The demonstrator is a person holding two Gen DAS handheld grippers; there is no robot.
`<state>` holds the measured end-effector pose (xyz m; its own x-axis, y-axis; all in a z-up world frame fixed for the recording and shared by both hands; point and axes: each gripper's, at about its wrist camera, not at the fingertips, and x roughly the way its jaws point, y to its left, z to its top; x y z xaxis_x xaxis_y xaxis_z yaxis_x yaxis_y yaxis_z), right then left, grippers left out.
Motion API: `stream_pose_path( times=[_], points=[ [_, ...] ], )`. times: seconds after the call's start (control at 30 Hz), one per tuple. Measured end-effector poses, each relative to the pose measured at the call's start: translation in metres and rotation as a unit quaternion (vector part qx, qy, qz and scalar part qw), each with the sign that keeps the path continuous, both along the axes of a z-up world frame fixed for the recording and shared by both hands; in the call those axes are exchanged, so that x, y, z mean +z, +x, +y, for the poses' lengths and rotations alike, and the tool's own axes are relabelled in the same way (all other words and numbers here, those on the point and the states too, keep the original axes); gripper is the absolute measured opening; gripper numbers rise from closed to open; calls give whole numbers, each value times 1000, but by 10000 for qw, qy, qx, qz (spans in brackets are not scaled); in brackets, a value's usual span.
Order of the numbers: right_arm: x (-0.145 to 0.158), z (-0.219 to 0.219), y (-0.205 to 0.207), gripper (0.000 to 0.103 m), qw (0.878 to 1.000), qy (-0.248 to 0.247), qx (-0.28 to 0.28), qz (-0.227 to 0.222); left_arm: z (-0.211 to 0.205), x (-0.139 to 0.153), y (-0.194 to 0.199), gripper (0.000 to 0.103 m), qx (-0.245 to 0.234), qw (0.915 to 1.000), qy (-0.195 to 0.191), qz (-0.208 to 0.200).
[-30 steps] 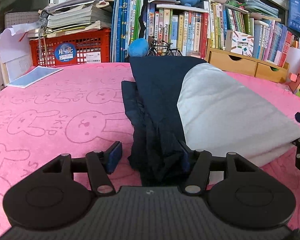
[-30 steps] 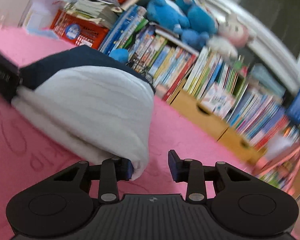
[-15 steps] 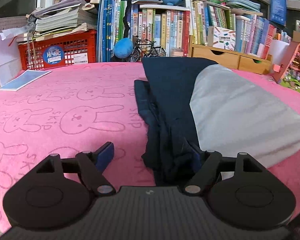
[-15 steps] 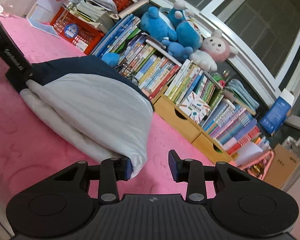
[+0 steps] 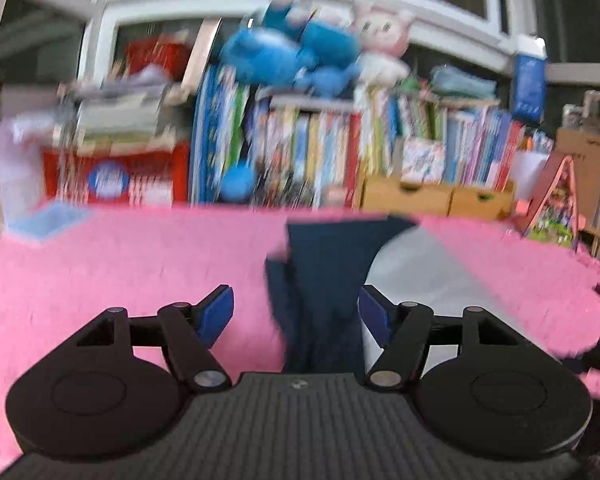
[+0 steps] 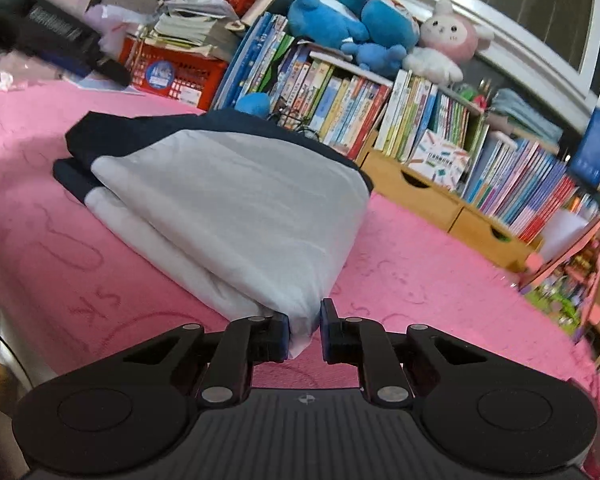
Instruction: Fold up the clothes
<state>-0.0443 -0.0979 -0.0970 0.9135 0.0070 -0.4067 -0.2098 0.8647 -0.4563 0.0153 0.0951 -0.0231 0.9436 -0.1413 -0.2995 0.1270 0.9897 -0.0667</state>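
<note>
The right gripper (image 6: 305,330) has its two fingers drawn close together on the white corner of the garment (image 6: 228,200), and the cloth fills the narrow gap between the blue pads, so it is pinched there. From this corner the garment stretches away forward and to the left over the pink cloth (image 6: 420,276), folded in several layers, white on top and navy along its far and left edges. The left gripper (image 5: 296,312) has its fingers spread wide apart. The navy part of the garment (image 5: 324,272) lies in this gap, nearer to the right finger and about touching it, while the left finger stands clear over the pink cloth (image 5: 120,264); nothing is clamped there. This view is blurred, so I cannot tell if the navy fabric hangs or rests flat. Right of the navy part the white panel is seen, running past the right finger. In the right view a part of the left gripper shows as a dark bar at the top left, above the pink cloth and apart from the garment. Behind the garment, along the far edge of the pink cloth, stand a red basket (image 6: 172,72) with papers on it, a row of books (image 6: 340,104), and wooden drawers (image 6: 432,196). Blue and pink plush toys (image 6: 360,20) sit on top of the books.
</note>
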Motion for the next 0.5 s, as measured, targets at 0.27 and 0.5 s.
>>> stream_pose_path(
  times=[0.27,0.5],
  points=[
    [11,-8,-5,16,9984,447,216,285,-67,1,40,71,-510,9987,23,-21],
    [29,-65,10,21,9651,2194,598,1297,-118,-44,59,72,-535,9934,702,730]
  ],
)
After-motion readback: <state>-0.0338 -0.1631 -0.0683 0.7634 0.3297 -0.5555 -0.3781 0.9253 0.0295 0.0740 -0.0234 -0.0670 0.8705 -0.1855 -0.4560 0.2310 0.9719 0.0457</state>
